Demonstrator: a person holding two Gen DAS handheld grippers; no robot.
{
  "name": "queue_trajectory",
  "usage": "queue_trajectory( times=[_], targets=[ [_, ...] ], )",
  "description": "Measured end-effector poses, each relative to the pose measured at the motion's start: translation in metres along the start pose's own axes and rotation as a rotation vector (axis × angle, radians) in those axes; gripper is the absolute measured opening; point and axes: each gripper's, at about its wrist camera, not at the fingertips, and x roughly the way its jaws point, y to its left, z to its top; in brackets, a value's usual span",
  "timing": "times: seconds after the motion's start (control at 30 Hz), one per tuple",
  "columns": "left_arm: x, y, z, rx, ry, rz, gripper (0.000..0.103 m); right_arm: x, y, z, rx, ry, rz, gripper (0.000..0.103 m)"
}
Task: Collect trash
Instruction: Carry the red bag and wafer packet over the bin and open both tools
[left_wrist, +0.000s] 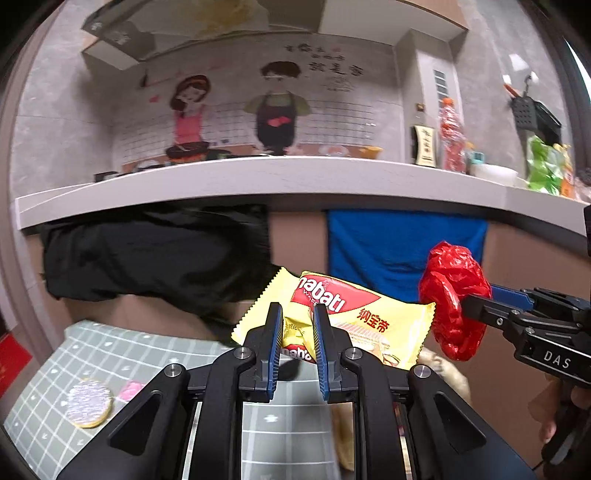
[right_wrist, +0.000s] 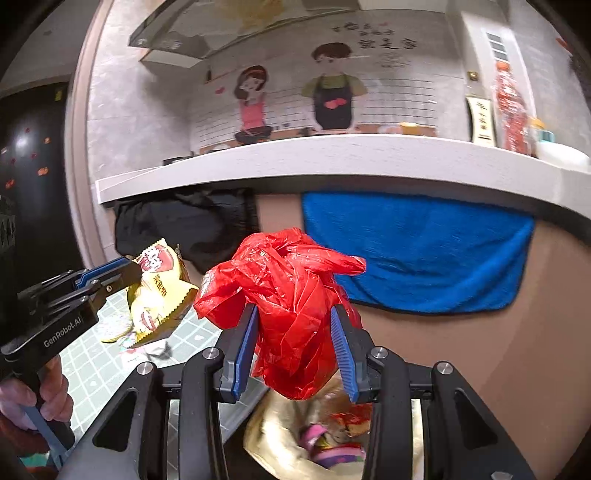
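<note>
My left gripper (left_wrist: 297, 314) is shut on a yellow Nabati wafer wrapper (left_wrist: 369, 321) and holds it up in the air. The wrapper also shows in the right wrist view (right_wrist: 159, 291), with the left gripper (right_wrist: 136, 271) at its upper edge. My right gripper (right_wrist: 293, 321) is shut on a crumpled red plastic bag (right_wrist: 291, 291) and holds it up; in the left wrist view the red bag (left_wrist: 452, 295) hangs at the right in that gripper (left_wrist: 469, 304). Below the red bag sits an open beige bag (right_wrist: 266, 435) with colourful wrappers inside.
A green grid-patterned mat (left_wrist: 122, 354) lies below, with a round silver-topped lid (left_wrist: 88, 402) and a pink scrap (left_wrist: 130, 390) on it. A white counter edge (left_wrist: 258, 181) runs across, with a black cloth (left_wrist: 155, 254) and a blue towel (right_wrist: 417, 251) hanging under it.
</note>
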Motion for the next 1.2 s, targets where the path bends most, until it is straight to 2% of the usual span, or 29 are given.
queue_trajectory(
  times=[0.2, 0.53, 0.9, 1.0, 1.07, 1.1, 1.13, 1.17, 1.2],
  targets=[
    [0.019, -0.027, 0.0, 0.022, 0.016, -0.054, 0.017, -0.004, -0.028, -0.007, 0.034, 0.008, -0.047, 0.037],
    [0.057, -0.05, -0.012, 0.021, 0.085, -0.13, 0.017, 0.005, -0.057, -0.02, 0.084, 0.033, -0.069, 0.037],
    [0.087, -0.051, -0.027, 0.0, 0.155, -0.164, 0.017, 0.031, -0.07, -0.037, 0.134, 0.09, -0.067, 0.037],
    [0.096, -0.049, -0.029, -0.011, 0.179, -0.189, 0.017, 0.036, -0.072, -0.04, 0.142, 0.101, -0.07, 0.037],
    [0.102, -0.048, -0.031, -0.021, 0.202, -0.233, 0.018, 0.039, -0.073, -0.041, 0.144, 0.106, -0.073, 0.04],
    [0.107, -0.047, -0.031, -0.033, 0.222, -0.26, 0.024, 0.04, -0.073, -0.042, 0.147, 0.101, -0.068, 0.041],
    [0.113, -0.043, -0.032, -0.056, 0.251, -0.307, 0.037, 0.04, -0.073, -0.042, 0.146, 0.094, -0.069, 0.043],
    [0.116, -0.041, -0.033, -0.068, 0.264, -0.324, 0.044, 0.041, -0.074, -0.044, 0.143, 0.087, -0.086, 0.051],
    [0.12, -0.037, -0.034, -0.089, 0.282, -0.338, 0.05, 0.043, -0.075, -0.045, 0.146, 0.089, -0.101, 0.054]
  ],
)
